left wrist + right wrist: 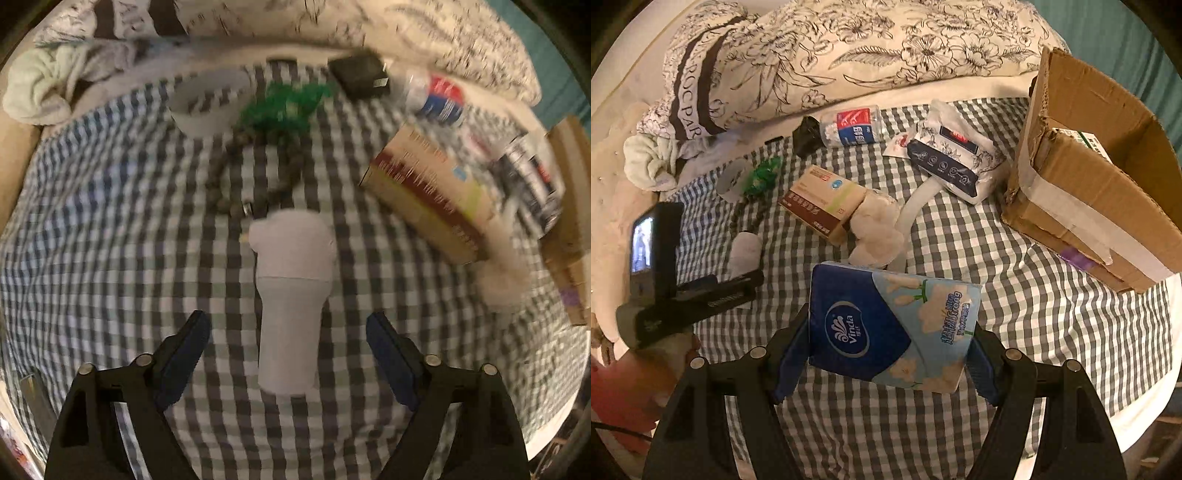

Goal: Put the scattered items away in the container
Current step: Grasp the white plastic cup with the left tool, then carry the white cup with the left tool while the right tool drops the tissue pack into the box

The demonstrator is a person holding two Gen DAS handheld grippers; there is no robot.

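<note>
My left gripper is open, its blue pads either side of a white rolled sock lying on the checked cloth; it touches neither pad. The sock also shows in the right wrist view. My right gripper is shut on a blue Vinda tissue pack, held above the cloth. The open cardboard box stands at the right, with a pale box inside. The left gripper shows at the left of the right wrist view.
On the cloth lie a tan carton, a cotton wad, a plastic bottle, a white wipes pack, a green bag, a white bowl, a black charger and a bead string. A floral pillow lies behind.
</note>
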